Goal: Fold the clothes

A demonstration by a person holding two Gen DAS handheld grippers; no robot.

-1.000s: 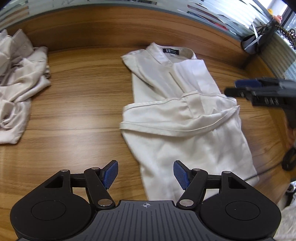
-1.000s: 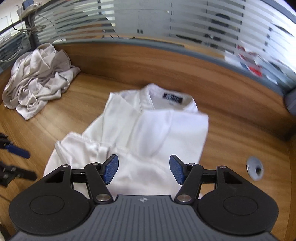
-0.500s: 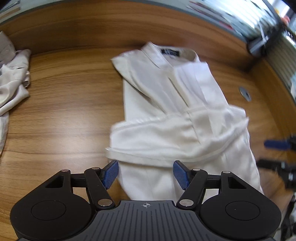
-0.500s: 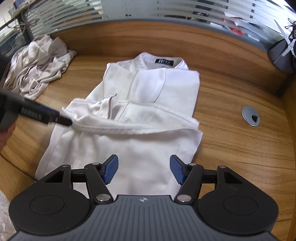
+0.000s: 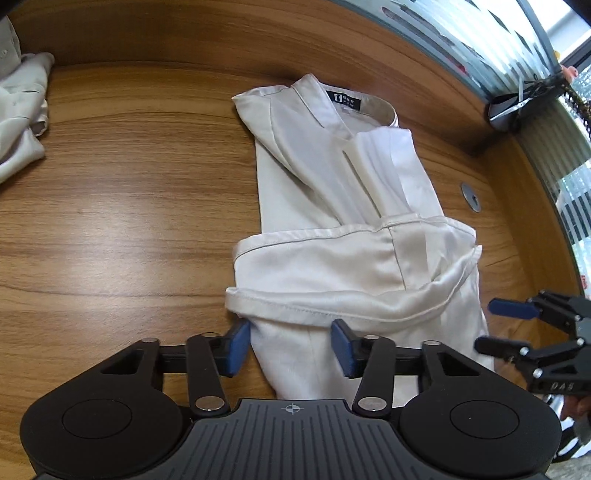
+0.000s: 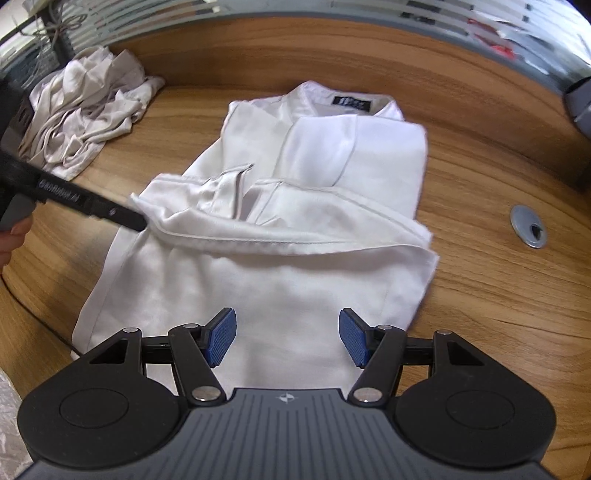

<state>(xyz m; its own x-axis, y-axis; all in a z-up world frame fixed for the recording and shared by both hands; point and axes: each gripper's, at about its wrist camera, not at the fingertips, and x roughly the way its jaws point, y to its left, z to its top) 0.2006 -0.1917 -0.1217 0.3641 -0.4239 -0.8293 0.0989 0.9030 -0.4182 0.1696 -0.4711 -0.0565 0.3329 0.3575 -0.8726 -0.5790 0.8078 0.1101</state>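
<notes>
A white shirt (image 5: 332, 206) lies flat on the wooden table (image 5: 129, 221), with its collar and dark label at the far end. Its lower part is folded up into a loose band (image 5: 332, 273) across the middle. My left gripper (image 5: 290, 347) is low at the band's left end. Its jaws are closing, with the shirt's left edge between the blue pads (image 5: 238, 345), which do not press it. One left finger (image 6: 92, 205) reaches the band's left corner in the right wrist view. My right gripper (image 6: 288, 341) hangs open over the shirt's near part (image 6: 277, 295), and it also shows open (image 5: 498, 326) by the shirt's right edge.
A crumpled pile of beige clothes (image 6: 85, 122) lies at the far left of the table. A metal cable grommet (image 6: 528, 226) sits in the tabletop right of the shirt. A raised wooden back edge (image 5: 184, 33) and a frosted glass partition (image 6: 332, 7) close off the far side.
Both grippers have come down and closer to the shirt. The left jaws have narrowed around the shirt's left edge. The right gripper has dropped to the shirt's right side.
</notes>
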